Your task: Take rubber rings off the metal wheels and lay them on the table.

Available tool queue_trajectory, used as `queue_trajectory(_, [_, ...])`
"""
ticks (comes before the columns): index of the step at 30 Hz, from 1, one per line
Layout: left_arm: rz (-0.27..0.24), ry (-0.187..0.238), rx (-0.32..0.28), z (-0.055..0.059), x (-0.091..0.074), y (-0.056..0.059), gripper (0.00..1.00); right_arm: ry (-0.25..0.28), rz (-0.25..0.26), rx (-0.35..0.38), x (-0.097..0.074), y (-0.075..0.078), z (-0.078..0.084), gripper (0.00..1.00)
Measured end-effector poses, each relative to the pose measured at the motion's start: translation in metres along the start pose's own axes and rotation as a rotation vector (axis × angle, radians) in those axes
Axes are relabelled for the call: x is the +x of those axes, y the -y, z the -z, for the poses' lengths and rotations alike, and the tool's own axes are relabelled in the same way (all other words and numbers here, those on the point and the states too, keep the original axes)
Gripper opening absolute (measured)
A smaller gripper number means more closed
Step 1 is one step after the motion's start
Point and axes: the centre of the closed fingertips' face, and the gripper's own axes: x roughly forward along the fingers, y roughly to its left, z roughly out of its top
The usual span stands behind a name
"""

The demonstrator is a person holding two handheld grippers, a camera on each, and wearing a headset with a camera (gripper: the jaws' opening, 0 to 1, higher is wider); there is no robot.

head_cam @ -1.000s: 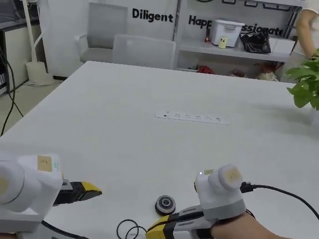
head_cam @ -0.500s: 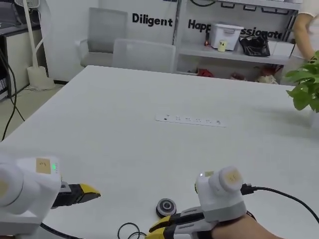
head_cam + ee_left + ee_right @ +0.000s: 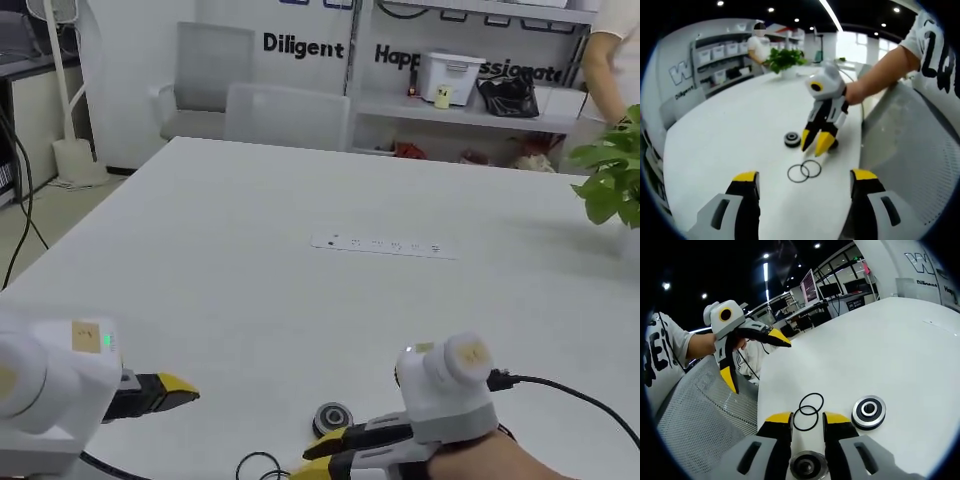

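Note:
A metal wheel [image 3: 332, 417] lies flat on the white table [image 3: 300, 300] near the front edge; the right gripper view has it [image 3: 868, 412] just right of the jaws. Two thin black rubber rings [image 3: 258, 464] lie overlapping to its left, in front of my right gripper [image 3: 808, 417]. That gripper [image 3: 322, 452] holds its jaws a narrow gap apart with a second wheel [image 3: 809, 465] between its fingers. My left gripper [image 3: 165, 393] hovers open at the left, its own view [image 3: 804, 176] facing the rings [image 3: 804, 171], the wheel [image 3: 792, 139] and the right gripper [image 3: 816, 145].
A flush socket strip [image 3: 385, 243] sits mid-table. Grey chairs [image 3: 290, 105] stand at the far side, shelves with boxes behind them. A potted plant [image 3: 610, 170] is at the right edge. A mesh chair [image 3: 700, 420] sits close to the table's front edge.
The head camera has tilted slightly, so the whole picture shifts. Both grippers, the wheel and the rings keep their places relative to one another.

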Motion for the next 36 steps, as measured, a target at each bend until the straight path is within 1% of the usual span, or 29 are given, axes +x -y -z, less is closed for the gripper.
queue_trajectory(3, [-0.001, -0.001, -0.002, 0.000, 0.000, -0.001, 0.75, 0.017, -0.002, 0.006, -0.001, -0.002, -0.005, 0.21])
queue_trajectory(7, [-0.005, 0.000, -0.002, 0.000, -0.001, -0.003, 0.75, 0.022, -0.006, 0.008, -0.001, -0.003, -0.007, 0.22])
queue_trajectory(12, [-0.009, -0.001, -0.001, -0.001, -0.002, -0.004, 0.75, 0.042, -0.005, 0.011, -0.005, -0.003, -0.013, 0.23])
queue_trajectory(17, [-0.007, -0.001, -0.002, -0.003, -0.001, -0.005, 0.75, 0.075, -0.007, 0.011, -0.010, -0.006, -0.026, 0.24])
queue_trajectory(22, [-0.010, 0.005, -0.003, -0.007, 0.000, -0.007, 0.75, 0.114, -0.004, 0.014, -0.018, -0.007, -0.038, 0.25])
queue_trajectory(27, [-0.009, 0.006, 0.002, -0.010, 0.000, -0.009, 0.75, 0.135, 0.003, 0.009, -0.025, -0.007, -0.044, 0.25])
queue_trajectory(36, [-0.010, 0.010, 0.010, -0.016, 0.002, -0.012, 0.75, 0.163, 0.032, 0.004, -0.039, 0.000, -0.052, 0.26])
